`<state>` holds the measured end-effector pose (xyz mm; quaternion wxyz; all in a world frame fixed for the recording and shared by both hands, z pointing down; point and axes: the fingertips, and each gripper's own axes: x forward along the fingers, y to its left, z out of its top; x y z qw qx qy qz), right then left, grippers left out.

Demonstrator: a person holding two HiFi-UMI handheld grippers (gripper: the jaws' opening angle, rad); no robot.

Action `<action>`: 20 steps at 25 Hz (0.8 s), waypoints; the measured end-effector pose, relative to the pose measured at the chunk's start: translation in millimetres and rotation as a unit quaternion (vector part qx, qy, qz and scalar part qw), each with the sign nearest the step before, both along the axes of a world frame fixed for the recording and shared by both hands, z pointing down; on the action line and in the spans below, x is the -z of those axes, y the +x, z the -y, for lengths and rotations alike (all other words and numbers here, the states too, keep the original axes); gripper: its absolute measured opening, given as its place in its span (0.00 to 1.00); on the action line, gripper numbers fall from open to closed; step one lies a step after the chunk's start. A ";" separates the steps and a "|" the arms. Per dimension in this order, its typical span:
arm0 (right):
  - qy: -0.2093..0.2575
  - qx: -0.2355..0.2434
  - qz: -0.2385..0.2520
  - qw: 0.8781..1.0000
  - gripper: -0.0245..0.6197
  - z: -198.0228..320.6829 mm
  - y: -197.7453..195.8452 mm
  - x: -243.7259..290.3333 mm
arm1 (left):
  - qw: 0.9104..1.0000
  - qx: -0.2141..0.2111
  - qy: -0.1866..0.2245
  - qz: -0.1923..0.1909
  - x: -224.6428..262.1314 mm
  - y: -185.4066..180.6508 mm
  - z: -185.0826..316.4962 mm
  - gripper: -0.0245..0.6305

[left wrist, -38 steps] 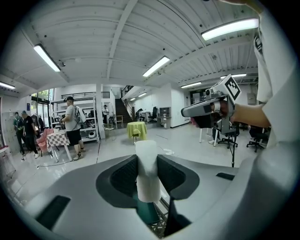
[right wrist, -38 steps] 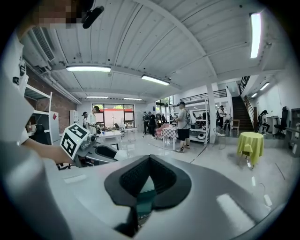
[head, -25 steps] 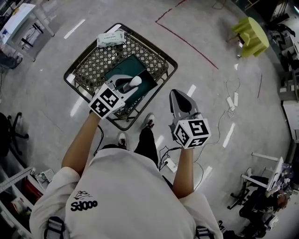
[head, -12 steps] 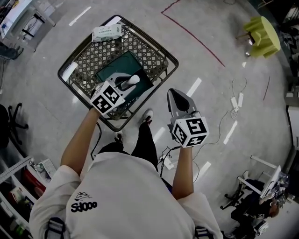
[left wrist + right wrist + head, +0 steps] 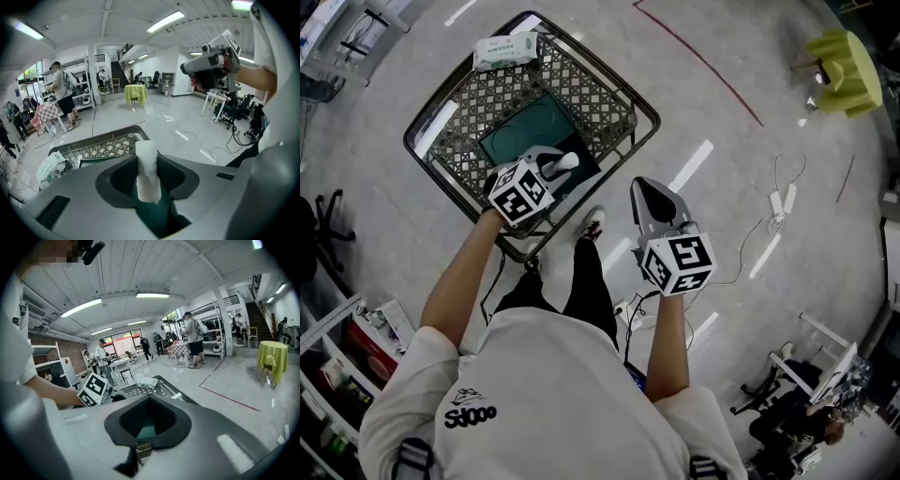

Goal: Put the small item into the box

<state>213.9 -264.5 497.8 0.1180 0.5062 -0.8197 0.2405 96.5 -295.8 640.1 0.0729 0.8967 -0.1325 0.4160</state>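
Observation:
My left gripper (image 5: pixel 563 167) is shut on a small white roll (image 5: pixel 569 162), which stands upright between the jaws in the left gripper view (image 5: pixel 147 171). It hangs over the near right corner of a dark teal box (image 5: pixel 520 131) that lies in a wire cart (image 5: pixel 647 122). My right gripper (image 5: pixel 645 187) is outside the cart to the right, over the floor. Its jaws are together with nothing in them (image 5: pixel 150 401).
A white packet (image 5: pixel 504 51) lies on the cart's far corner. My feet stand just below the cart. Power strips and cables (image 5: pixel 778 202) trail on the floor at right, a yellow table (image 5: pixel 844 61) stands far right, and an office chair (image 5: pixel 319 234) and shelves at left.
Both grippers have sunk lower. The left one, still holding the white roll, has come down closer to the teal box; the right one stays beside the cart.

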 end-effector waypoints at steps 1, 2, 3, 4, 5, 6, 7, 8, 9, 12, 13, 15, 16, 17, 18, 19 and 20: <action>-0.003 0.002 0.001 1.000 0.05 1.8 1.5 -3.8 | 1.000 0.000 -0.004 0.005 -6.2 1.7 0.5 0.23; -0.007 0.003 0.002 1.000 0.05 3.5 3.0 -7.4 | 1.000 0.000 -0.007 0.009 -12.0 3.6 1.2 0.23; -0.010 0.004 0.003 1.000 0.05 5.1 4.4 -11.0 | 1.000 -0.001 -0.010 0.014 -17.6 5.3 1.9 0.23; -0.013 0.005 0.004 1.000 0.05 6.6 5.6 -14.5 | 1.000 -0.001 -0.012 0.019 -23.0 6.7 2.6 0.23; -0.016 0.005 0.006 1.000 0.05 7.9 6.8 -17.8 | 1.000 -0.002 -0.014 0.024 -28.2 7.9 3.4 0.23; -0.018 0.006 0.007 1.000 0.05 8.9 8.0 -21.0 | 0.999 -0.002 -0.016 0.029 -33.1 9.0 4.1 0.23; -0.021 0.007 0.008 1.000 0.05 9.6 9.2 -24.1 | 0.999 -0.003 -0.018 0.034 -38.0 10.0 4.6 0.23; -0.024 0.007 0.009 1.000 0.05 10.1 10.3 -27.2 | 0.999 -0.003 -0.021 0.039 -42.8 10.8 4.8 0.23; -0.027 0.008 0.010 1.000 0.05 10.4 11.4 -30.4 | 0.999 -0.002 -0.025 0.044 -47.6 11.4 4.7 0.23; -0.036 0.010 0.013 0.999 0.05 11.7 14.5 -38.6 | 0.997 0.004 -0.044 0.057 -61.2 11.9 4.6 0.23; -0.038 0.010 0.014 0.999 0.05 12.2 15.6 -40.8 | 0.997 0.007 -0.051 0.061 -65.2 11.8 4.6 0.23; -0.042 0.009 0.015 0.999 0.05 13.0 17.7 -44.9 | 0.996 0.011 -0.061 0.067 -72.2 11.9 4.4 0.23; -0.043 0.009 0.016 0.999 0.05 13.5 18.6 -46.9 | 0.995 0.011 -0.064 0.069 -75.4 12.1 4.1 0.23; -0.045 0.008 0.016 0.999 0.05 14.0 19.4 -48.9 | 0.995 0.011 -0.068 0.073 -78.6 12.1 3.9 0.23; -0.046 0.007 0.017 0.999 0.05 14.6 20.2 -50.6 | 0.995 0.011 -0.070 0.076 -81.8 12.0 3.7 0.23; -0.046 0.004 0.018 0.999 0.05 15.3 20.9 -52.0 | 0.994 0.012 -0.073 0.079 -84.6 11.7 3.7 0.23; -0.046 0.001 0.021 0.999 0.05 15.8 21.7 -53.0 | 0.994 0.013 -0.075 0.081 -87.0 11.5 4.0 0.23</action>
